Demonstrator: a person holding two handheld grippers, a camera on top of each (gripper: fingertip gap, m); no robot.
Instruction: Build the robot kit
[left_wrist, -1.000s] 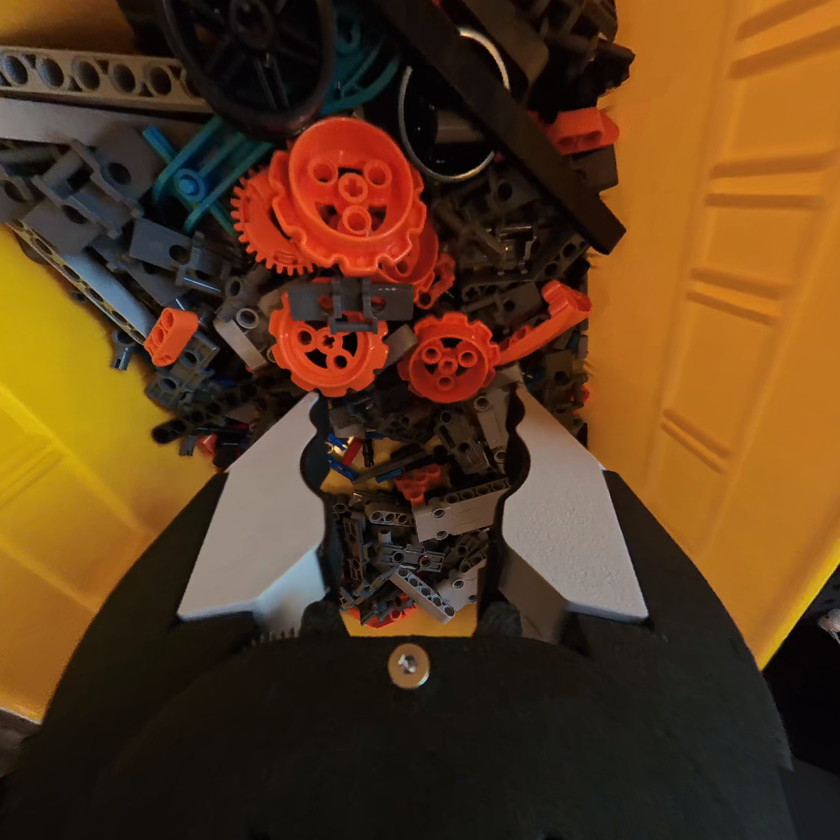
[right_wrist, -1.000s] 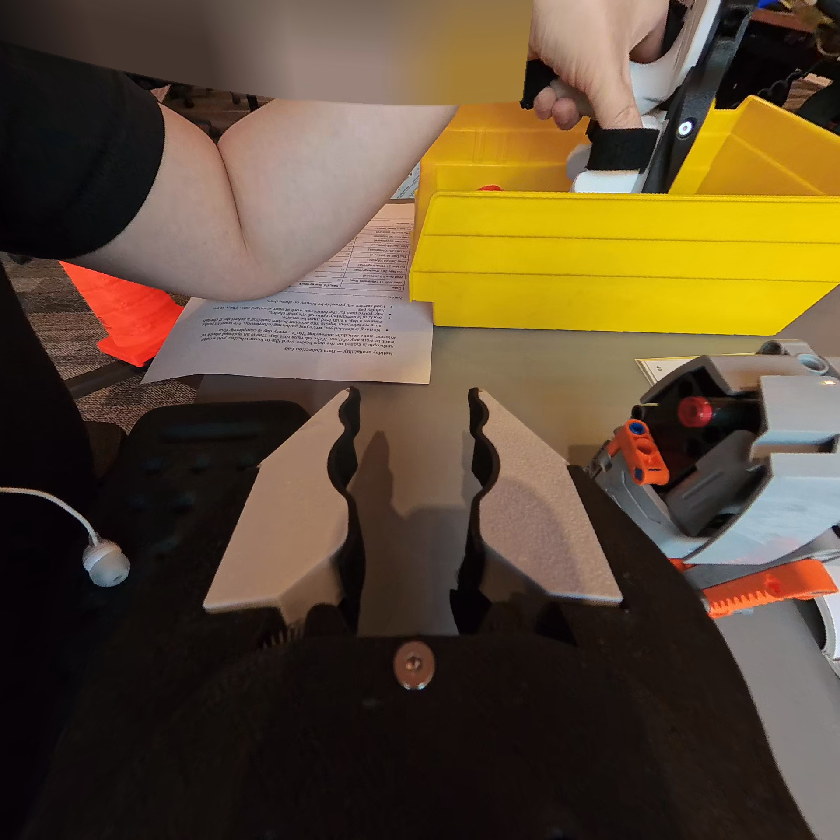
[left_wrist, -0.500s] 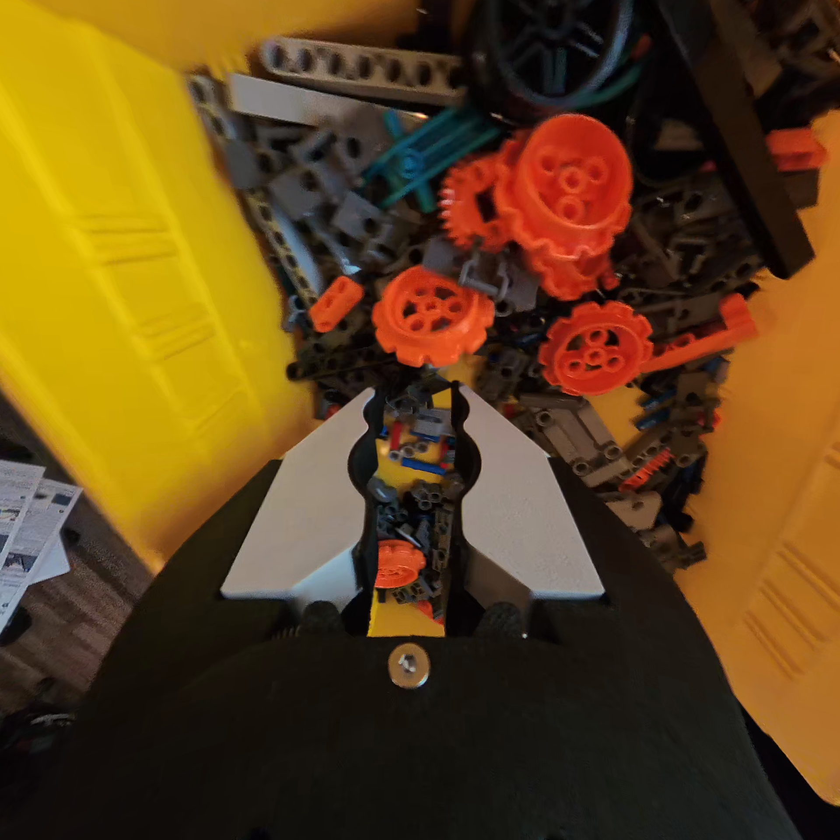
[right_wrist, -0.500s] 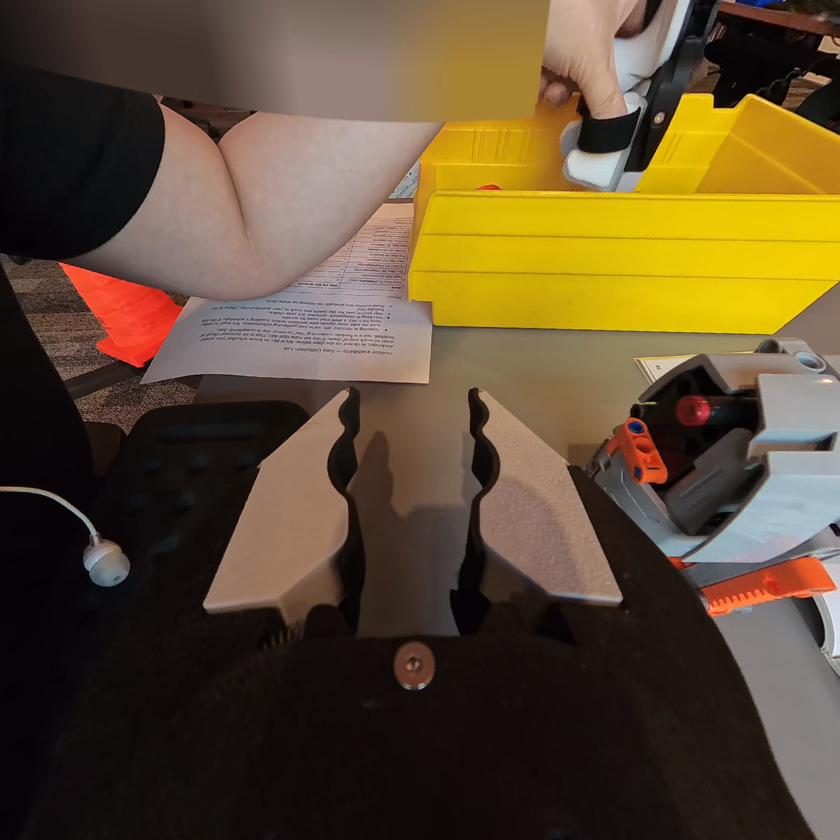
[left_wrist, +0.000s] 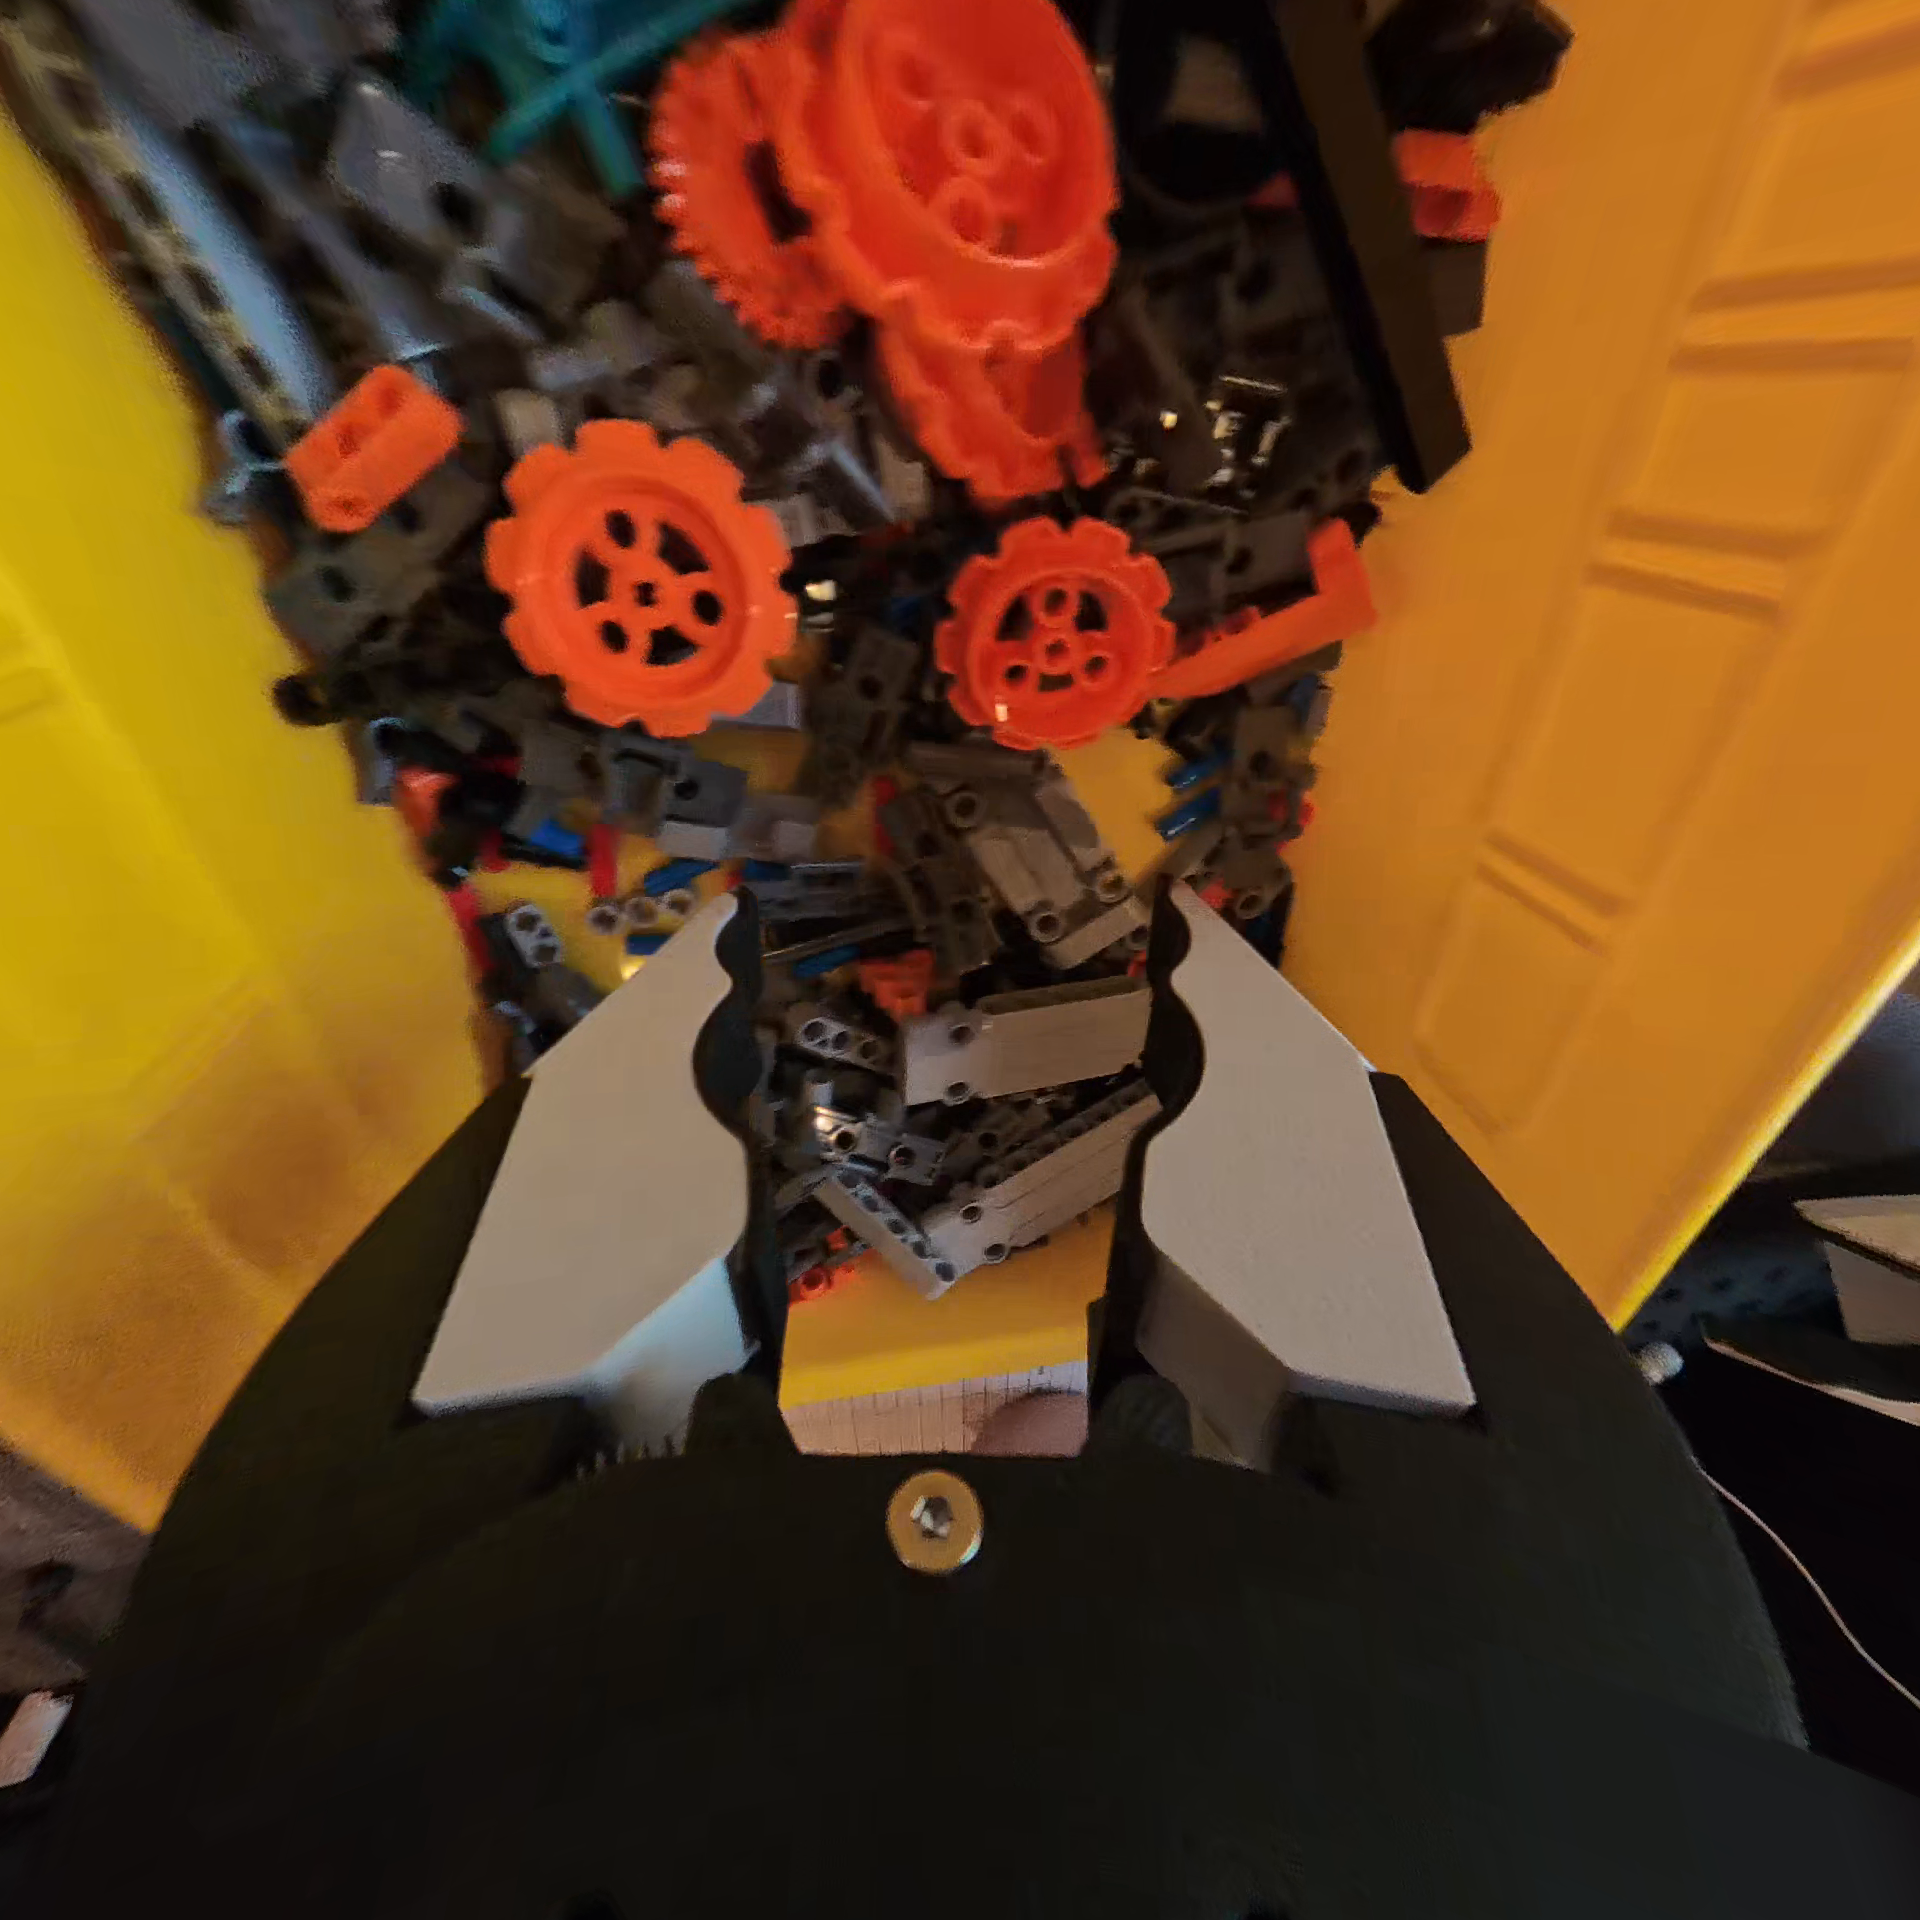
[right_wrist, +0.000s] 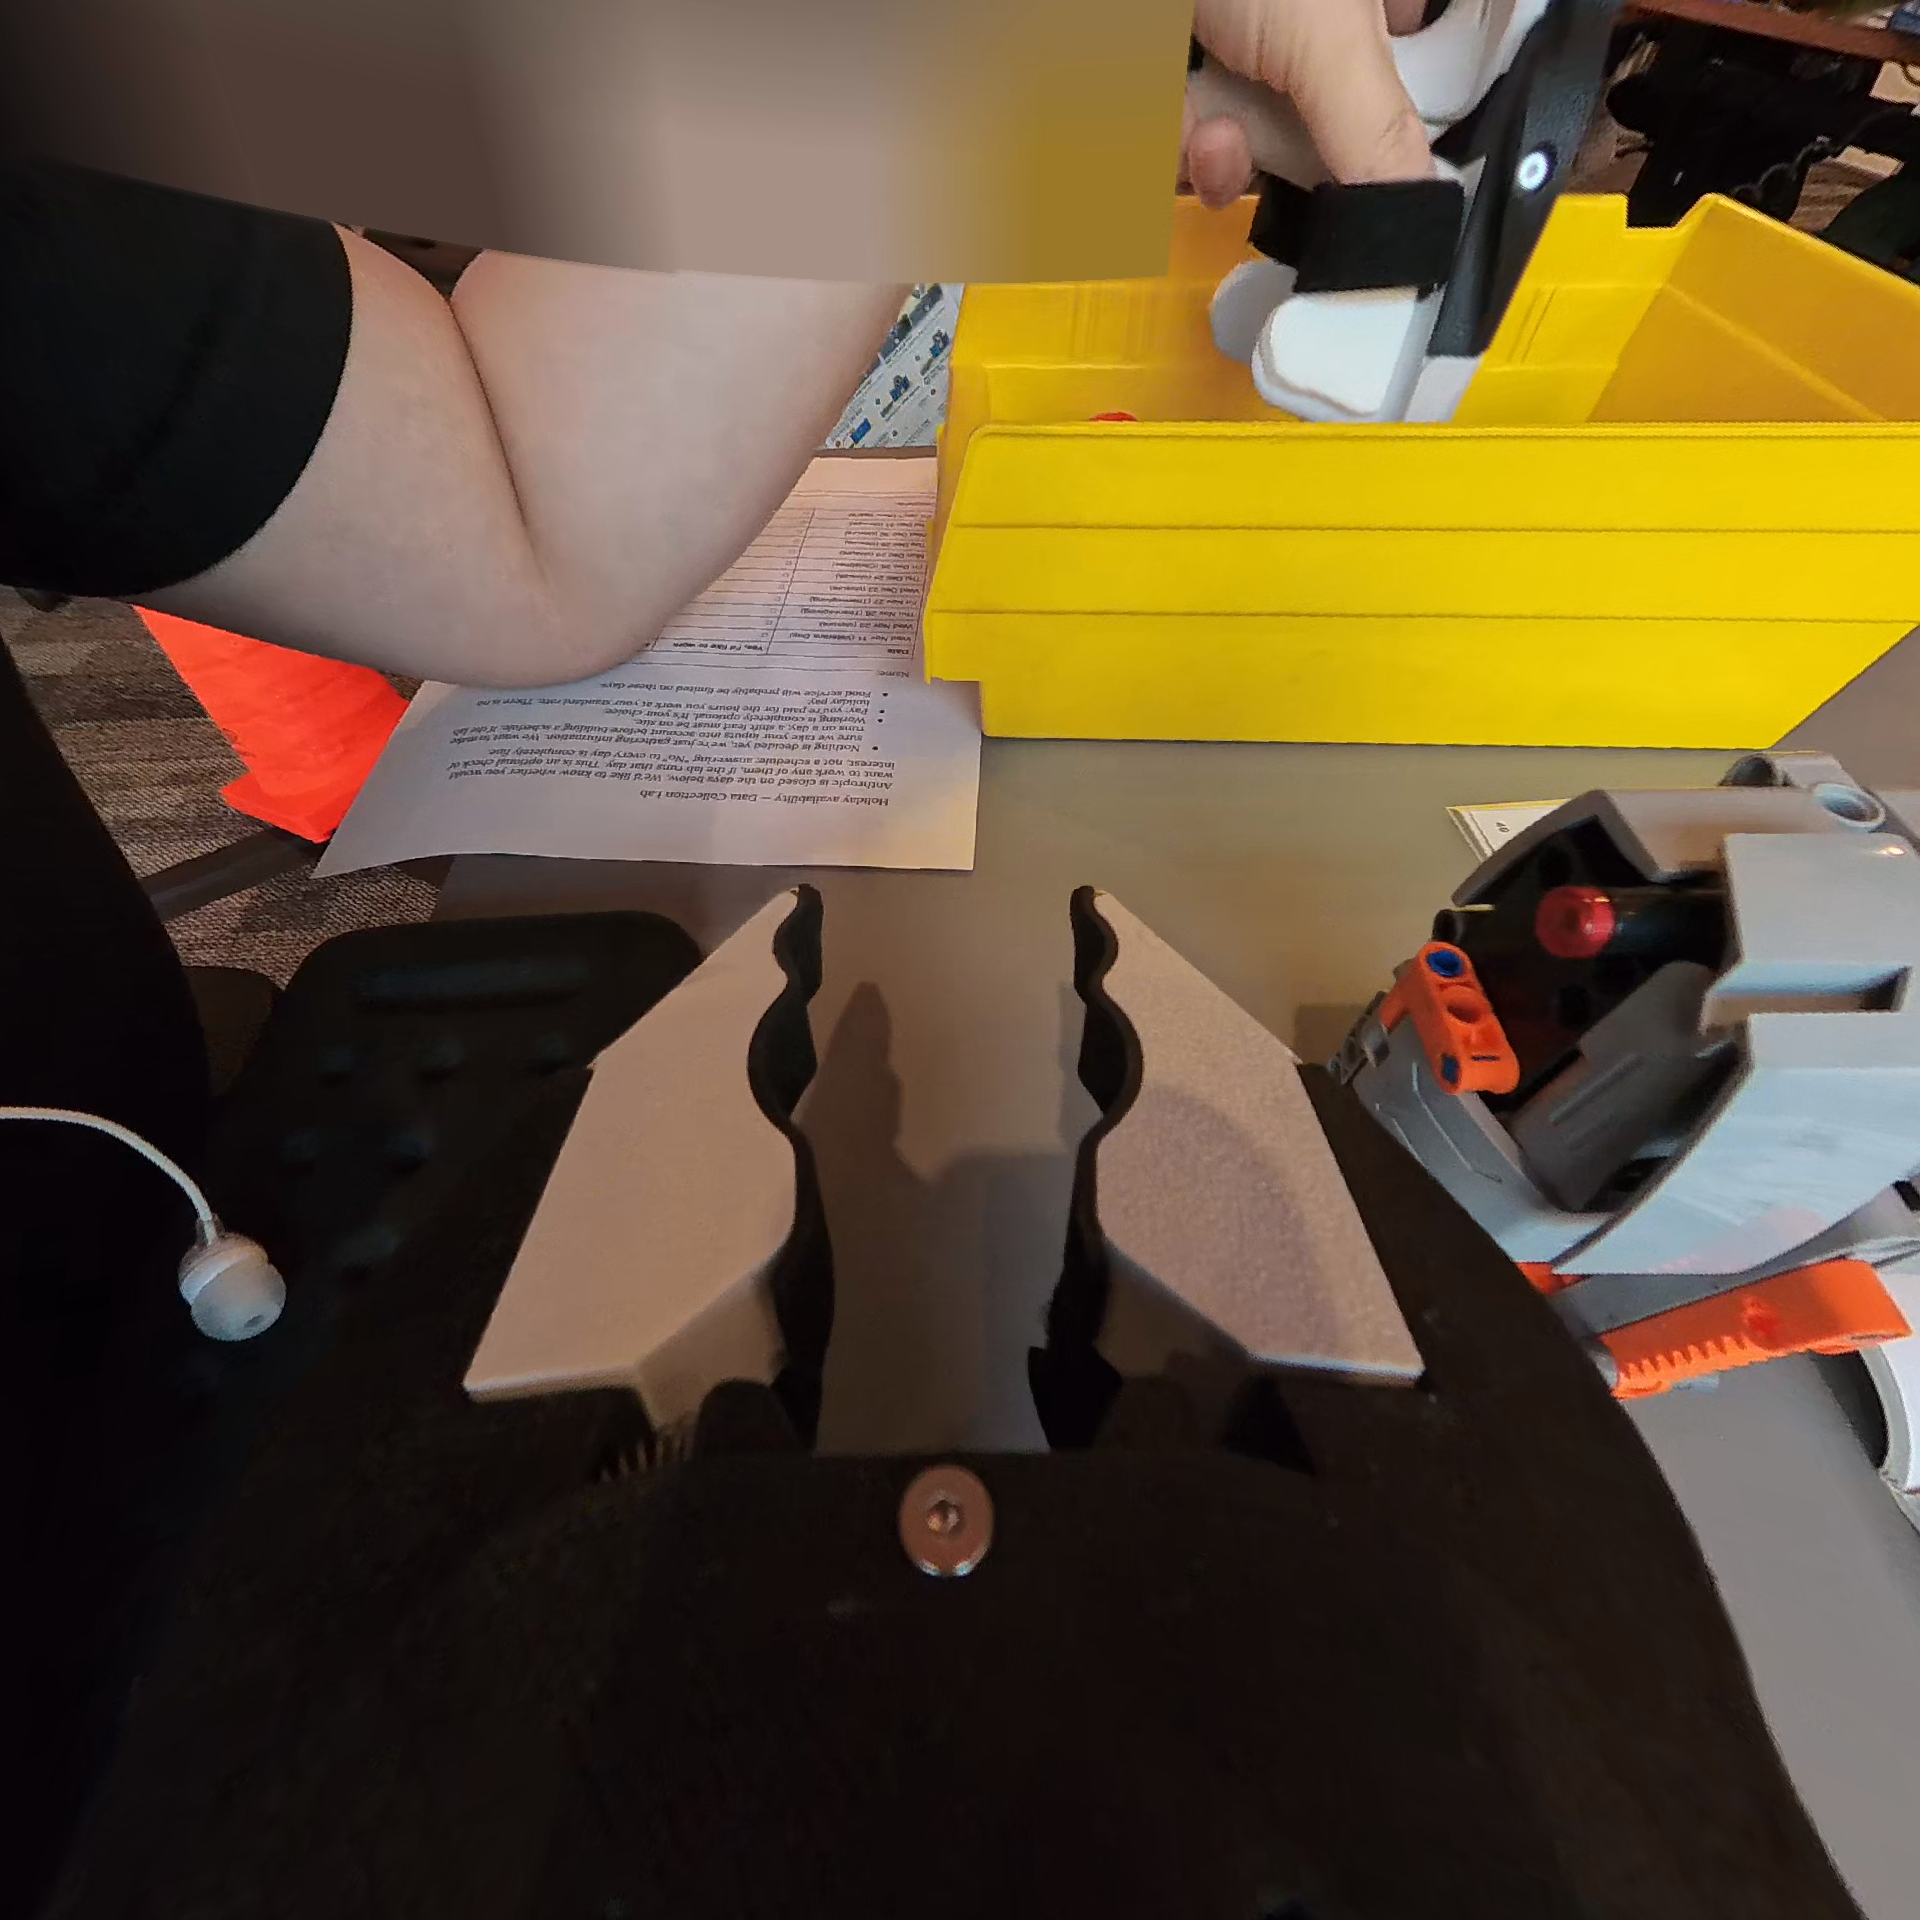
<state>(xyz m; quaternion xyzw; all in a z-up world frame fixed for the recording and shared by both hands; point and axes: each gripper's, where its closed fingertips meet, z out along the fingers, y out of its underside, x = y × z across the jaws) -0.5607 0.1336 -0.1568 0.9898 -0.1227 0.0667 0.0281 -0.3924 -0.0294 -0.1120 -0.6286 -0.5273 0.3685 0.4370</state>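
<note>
My left gripper (left_wrist: 951, 920) is open and empty, pointing down into a yellow bin (left_wrist: 1621, 644) full of small building parts. Light grey beams (left_wrist: 1023, 1039) lie between its fingers. Two orange toothed wheels (left_wrist: 636, 580) (left_wrist: 1055, 636) and a larger orange drum wheel (left_wrist: 956, 177) lie farther ahead. My right gripper (right_wrist: 940, 894) is open and empty, just above the grey table (right_wrist: 1195, 831). A grey and orange built model (right_wrist: 1683, 1049) stands to its right. The left gripper's body (right_wrist: 1382, 301), held by a hand, shows inside the yellow bin (right_wrist: 1403, 582) in the right wrist view.
A printed paper sheet (right_wrist: 675, 758) lies on the table left of the bin, under a person's bare arm (right_wrist: 540, 468). An orange object (right_wrist: 281, 717) sits on the floor at the left. A white earbud (right_wrist: 229, 1283) hangs at the lower left. Measured from the fingertips, the larger orange drum wheel (left_wrist: 956, 177) is 10 centimetres or so from the left gripper and 30 centimetres from the right.
My left gripper narrowed, then opened wide again, and shifted over the pile of parts in the bin. My right gripper has stayed still.
</note>
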